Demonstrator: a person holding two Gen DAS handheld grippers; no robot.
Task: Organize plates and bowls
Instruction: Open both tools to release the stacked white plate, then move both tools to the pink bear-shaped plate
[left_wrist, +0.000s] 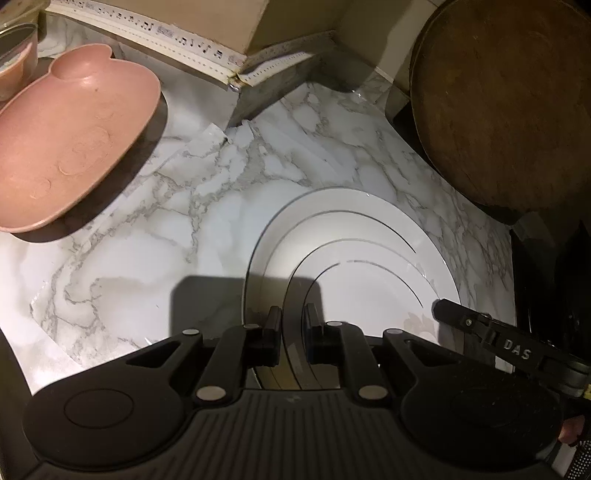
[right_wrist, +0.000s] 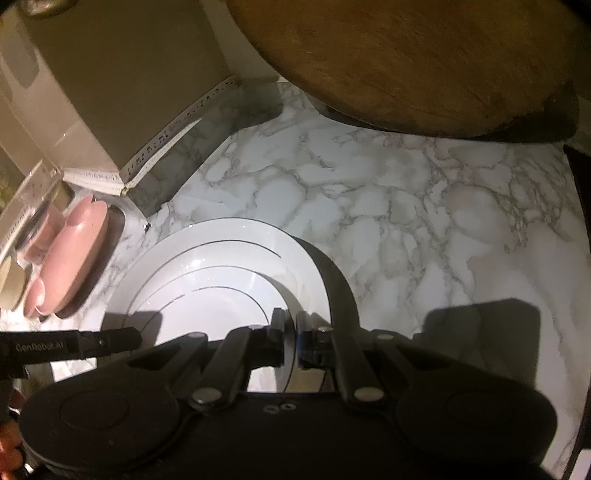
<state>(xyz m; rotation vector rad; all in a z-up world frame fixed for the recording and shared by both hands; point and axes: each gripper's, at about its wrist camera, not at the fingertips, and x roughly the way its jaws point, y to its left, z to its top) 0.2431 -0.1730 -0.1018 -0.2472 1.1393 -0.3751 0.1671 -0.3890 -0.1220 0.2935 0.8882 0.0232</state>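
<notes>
Nearest, on my left wrist camera: left tongs (left_wrist: 291, 332) clenched on the near rim of the white plate (left_wrist: 354, 229), one finger on each side of the edge. The plate rim runs up between the fingers (left_wrist: 274, 325). Right tongs (left_wrist: 448, 308) enter this view from the lower right, tip over the plate's right edge.

Right wrist camera: right tongs (right_wrist: 290, 334) likewise clenched on the plate (right_wrist: 221, 258), gripping its right-hand rim, the gap between the fingers nearly nil. Left tongs (right_wrist: 125, 338) show at the left, lettered arm reaching to the plate's opposite side. So I hold the plate by both edges. It sits low over the marble-patterned surface (left_wrist: 166, 229), casting a dark shadow on its right side; I cannot tell whether it touches the surface.

The plate is white with thin dark arcs curving across it.

Further out, left: pink tray (left_wrist: 70, 140) with rounded ear-like lobes, resting on the surface, well apart from the plate. Behind it, at the frame corner, a bowl (left_wrist: 16, 59), partly cut off.

Further out, right: round wooden board (left_wrist: 506, 107), standing tilted beyond the plate.

Farthest: beige wall (right_wrist: 122, 85) with a white patterned trim strip (left_wrist: 177, 40) along its foot, meeting the surface at a corner
</notes>
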